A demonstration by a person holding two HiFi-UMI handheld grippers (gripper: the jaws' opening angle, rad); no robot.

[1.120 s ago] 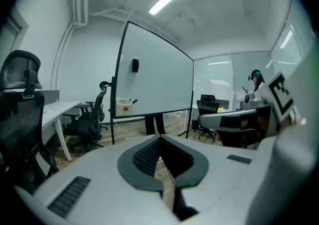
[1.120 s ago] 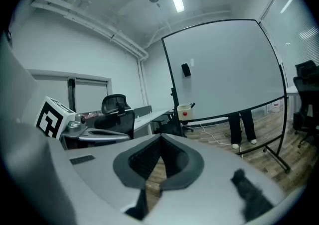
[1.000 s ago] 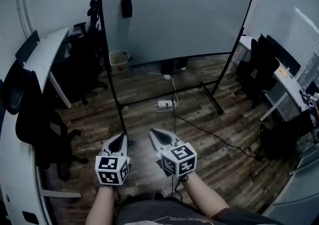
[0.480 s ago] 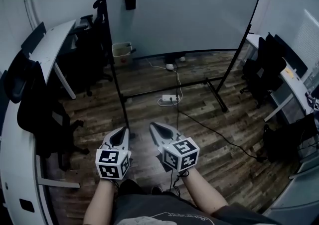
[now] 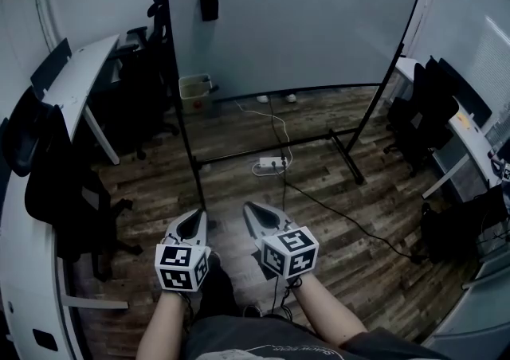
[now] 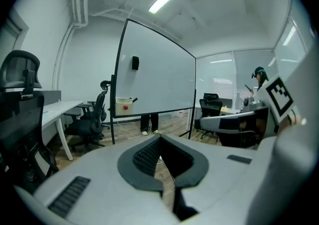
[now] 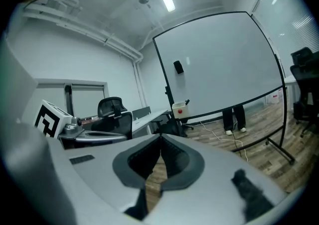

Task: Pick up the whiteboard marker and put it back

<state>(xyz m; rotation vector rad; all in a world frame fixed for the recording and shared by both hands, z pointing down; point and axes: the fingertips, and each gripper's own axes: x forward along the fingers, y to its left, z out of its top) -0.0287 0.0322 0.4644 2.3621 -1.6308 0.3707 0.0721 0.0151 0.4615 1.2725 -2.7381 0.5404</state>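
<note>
- While we stand well back from the whiteboard (image 5: 295,16), the head view shows the left gripper (image 5: 194,217) and right gripper (image 5: 250,209) held low, side by side. A small box (image 5: 194,89) sits far ahead of the fingertips.
- Left gripper view: jaws pinched together, nothing between them. The box (image 6: 124,106) lies far beyond the tips, a little left. A dark stick pokes from it, which we take for the whiteboard marker (image 6: 133,100).
- Right gripper view: jaws closed and bare. The same box (image 7: 180,110) lies far past the tips, slightly right.
- Our judgement: we are at the approach. We should close in first, open one pair of jaws before reaching, and set the pads across the barrel, clear of the box rim.
</note>
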